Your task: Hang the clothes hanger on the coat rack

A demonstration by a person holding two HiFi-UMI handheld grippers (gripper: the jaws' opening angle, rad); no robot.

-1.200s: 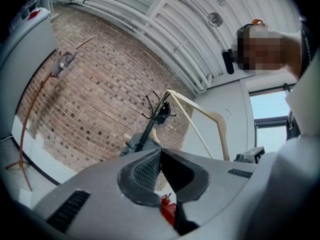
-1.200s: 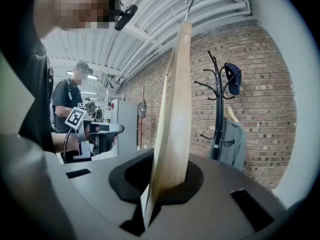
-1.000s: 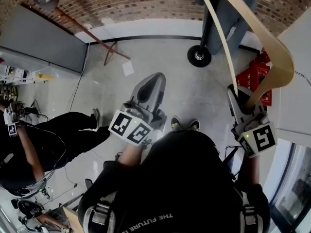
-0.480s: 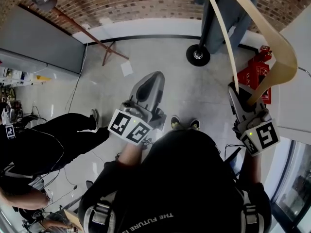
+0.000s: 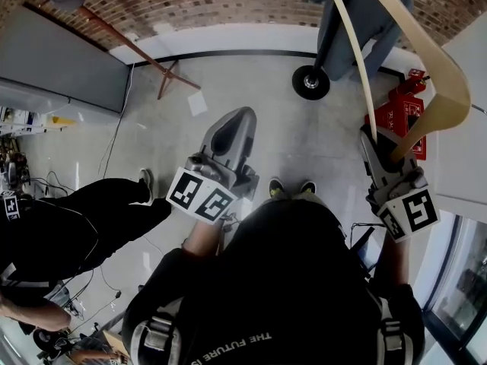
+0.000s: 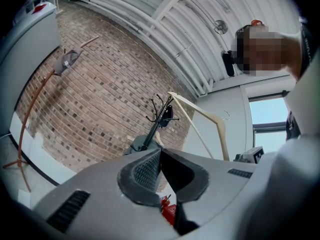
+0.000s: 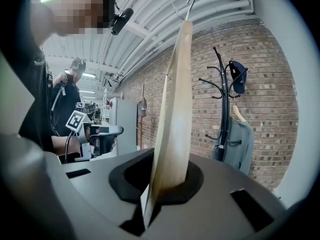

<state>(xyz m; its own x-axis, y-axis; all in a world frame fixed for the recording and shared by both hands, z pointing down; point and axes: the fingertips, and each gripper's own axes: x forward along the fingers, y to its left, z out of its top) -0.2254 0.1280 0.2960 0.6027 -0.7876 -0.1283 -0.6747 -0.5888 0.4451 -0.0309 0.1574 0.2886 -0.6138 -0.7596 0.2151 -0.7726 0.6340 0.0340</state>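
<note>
My left gripper (image 5: 232, 128) is pressed together on nothing, jaws pointing up and forward. Beyond it the coat rack (image 5: 310, 82) stands by the brick wall (image 5: 213, 2), with a grey jacket (image 7: 240, 144) and a dark cap (image 7: 239, 79) hanging from its hooks. My right gripper (image 5: 374, 147) pinches one end of the wooden hanger (image 5: 445, 90), which stands upright and apart from the rack.

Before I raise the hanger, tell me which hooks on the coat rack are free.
On the coat rack, the upper hooks left of the pole are bare. The right side is crowded: a dark cap on top, a grey garment below. The right gripper holds the hanger.
</note>
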